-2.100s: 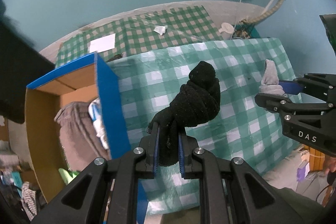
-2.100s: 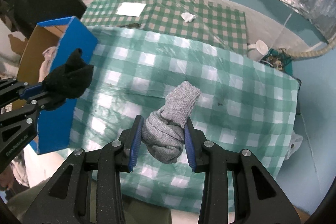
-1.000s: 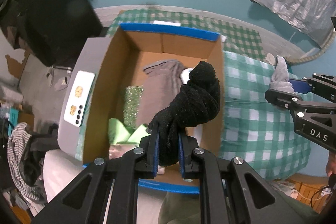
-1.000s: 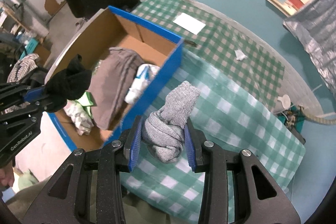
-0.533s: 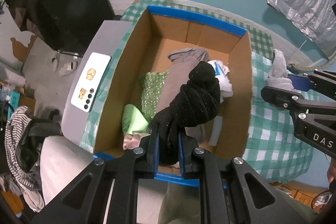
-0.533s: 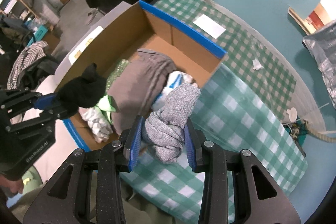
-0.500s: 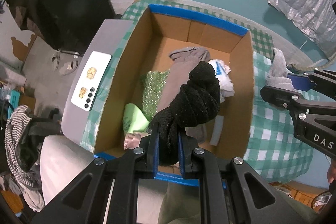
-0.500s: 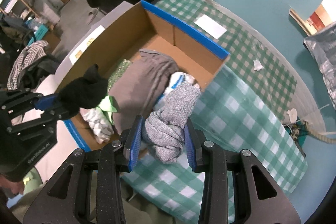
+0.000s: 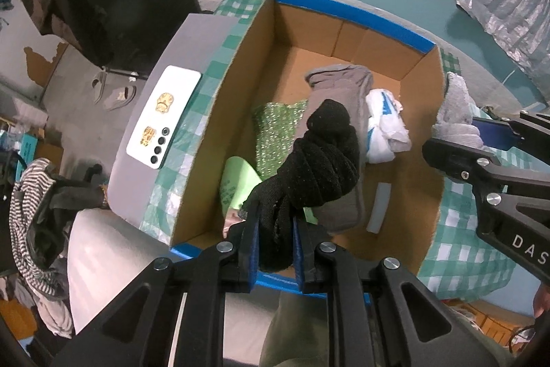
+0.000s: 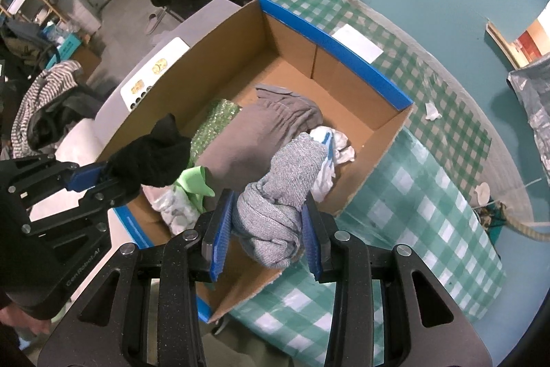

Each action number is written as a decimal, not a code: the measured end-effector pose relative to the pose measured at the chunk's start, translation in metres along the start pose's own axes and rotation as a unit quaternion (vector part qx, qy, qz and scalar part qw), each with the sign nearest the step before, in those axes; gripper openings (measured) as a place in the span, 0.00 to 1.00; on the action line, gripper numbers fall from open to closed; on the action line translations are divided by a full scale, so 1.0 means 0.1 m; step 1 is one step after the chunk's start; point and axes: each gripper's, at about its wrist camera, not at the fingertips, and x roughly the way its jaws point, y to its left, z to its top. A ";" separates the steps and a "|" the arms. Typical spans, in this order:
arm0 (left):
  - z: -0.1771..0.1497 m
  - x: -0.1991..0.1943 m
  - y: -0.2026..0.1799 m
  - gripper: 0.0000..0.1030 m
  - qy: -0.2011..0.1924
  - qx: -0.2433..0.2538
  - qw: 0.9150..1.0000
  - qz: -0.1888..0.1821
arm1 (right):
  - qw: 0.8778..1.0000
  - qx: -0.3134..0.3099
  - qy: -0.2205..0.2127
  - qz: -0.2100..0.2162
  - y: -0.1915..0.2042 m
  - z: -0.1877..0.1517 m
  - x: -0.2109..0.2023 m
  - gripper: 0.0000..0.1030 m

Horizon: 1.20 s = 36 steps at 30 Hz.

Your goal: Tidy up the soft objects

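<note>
Now the black sock bundle (image 9: 319, 160) hangs light and squashy in my left tongs (image 9: 275, 246), pinched at its loose tail; the grey sock bundle (image 10: 275, 195) sits clamped mid-roll in my right tongs (image 10: 264, 229). Both hover over the cardboard box (image 10: 364, 74) on the table (image 10: 429, 195).

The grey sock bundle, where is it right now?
The grey sock bundle is clamped in the right gripper, above the cardboard box's near right corner, over the white and blue cloth.
</note>
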 end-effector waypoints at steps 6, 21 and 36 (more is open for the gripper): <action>-0.01 0.05 0.08 0.26 0.012 -0.007 1.000 0.003 | 1.000 0.008 -0.005 -0.010 0.03 0.00 0.00 0.40; 0.03 -0.06 0.09 0.54 0.007 0.009 1.000 0.014 | 0.999 0.032 -0.022 -0.020 0.01 0.00 -0.18 0.61; 0.09 -0.54 -0.03 0.65 -0.032 0.012 0.999 0.003 | 0.993 0.076 -0.082 -0.033 -0.19 -0.07 -0.79 0.65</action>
